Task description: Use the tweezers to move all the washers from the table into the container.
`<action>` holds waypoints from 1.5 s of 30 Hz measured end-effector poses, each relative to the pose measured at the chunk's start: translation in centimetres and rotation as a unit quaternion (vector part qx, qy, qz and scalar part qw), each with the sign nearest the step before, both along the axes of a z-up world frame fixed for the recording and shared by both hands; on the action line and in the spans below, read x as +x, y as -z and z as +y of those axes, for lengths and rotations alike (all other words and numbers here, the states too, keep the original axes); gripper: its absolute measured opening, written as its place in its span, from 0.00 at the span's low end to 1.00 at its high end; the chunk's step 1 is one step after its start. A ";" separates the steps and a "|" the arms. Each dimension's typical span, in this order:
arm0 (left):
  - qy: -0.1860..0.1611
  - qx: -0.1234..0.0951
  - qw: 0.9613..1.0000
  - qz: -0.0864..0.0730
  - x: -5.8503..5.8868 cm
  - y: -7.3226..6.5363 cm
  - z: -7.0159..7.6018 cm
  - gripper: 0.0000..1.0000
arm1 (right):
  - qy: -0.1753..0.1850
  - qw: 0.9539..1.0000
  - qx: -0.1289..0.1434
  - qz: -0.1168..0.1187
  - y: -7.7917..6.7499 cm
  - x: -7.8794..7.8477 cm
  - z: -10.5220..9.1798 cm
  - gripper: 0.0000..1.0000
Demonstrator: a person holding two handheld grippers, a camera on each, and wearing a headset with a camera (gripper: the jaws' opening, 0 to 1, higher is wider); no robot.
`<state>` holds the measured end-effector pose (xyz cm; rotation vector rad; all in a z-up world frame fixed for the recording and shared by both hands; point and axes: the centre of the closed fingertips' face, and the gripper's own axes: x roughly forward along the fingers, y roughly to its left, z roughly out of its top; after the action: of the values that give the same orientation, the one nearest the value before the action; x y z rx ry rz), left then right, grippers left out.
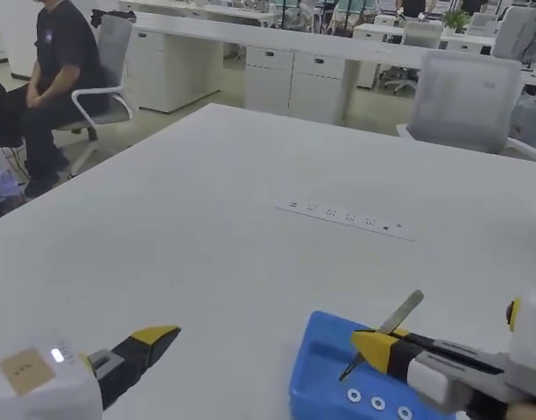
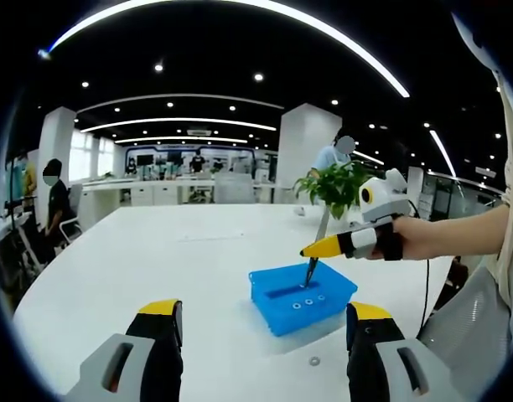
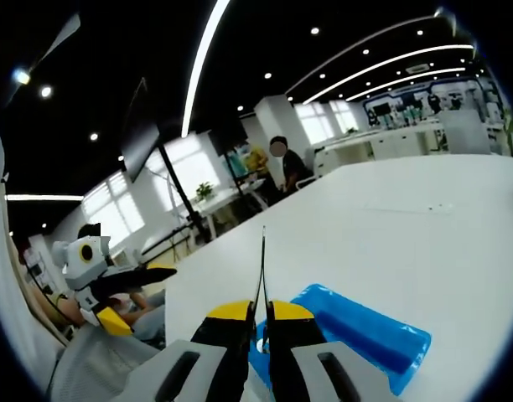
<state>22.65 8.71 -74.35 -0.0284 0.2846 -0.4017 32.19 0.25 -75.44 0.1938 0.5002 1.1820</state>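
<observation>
Tweezers (image 1: 399, 317) of slim grey metal sit pinched in our right gripper's (image 3: 256, 322) closed fingers, tips dipped into the blue plastic container (image 1: 313, 354) to release beside three small steel washers (image 1: 377, 402), while one more washer (image 2: 314, 362) lies between our left gripper's (image 2: 265, 311) spread fingers.

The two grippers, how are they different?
The left gripper has its jaws wide apart and holds nothing; the right gripper is shut on the tweezers. The left gripper is over the table, to the side of the blue container; the right gripper is above that container, with the tweezers pointing down into it. Both have yellow tips.
</observation>
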 end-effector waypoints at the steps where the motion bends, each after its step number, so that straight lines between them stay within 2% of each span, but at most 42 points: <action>1: 0.000 0.000 1.000 0.000 0.0 0.0 0.0 0.81 | 0.004 1.000 -0.001 0.002 0.1 0.4 0.0 0.03; 4: -0.001 0.002 1.000 0.000 0.0 0.1 0.1 0.81 | 0.013 1.000 0.000 0.009 0.3 1.1 -0.1 0.03; 7: 0.000 0.005 1.000 0.001 0.0 0.1 0.1 0.81 | 0.020 1.000 -0.010 0.014 0.9 1.7 -0.1 0.03; 15: 0.008 0.031 0.999 0.007 -0.1 0.7 -0.1 0.82 | 0.034 0.998 -0.022 0.039 2.6 2.7 0.1 0.03; 29: 0.013 0.050 0.999 0.014 -0.2 1.2 -0.1 0.83 | 0.029 0.997 -0.050 0.043 4.5 3.2 0.5 0.03; 45: 0.009 0.048 0.999 0.013 -0.1 1.1 0.0 0.82 | 0.005 0.996 -0.081 0.047 6.8 3.2 1.1 0.03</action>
<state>22.54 8.76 -75.45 0.0625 0.3290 -0.4046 35.43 1.34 -82.28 0.1130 0.6741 1.1196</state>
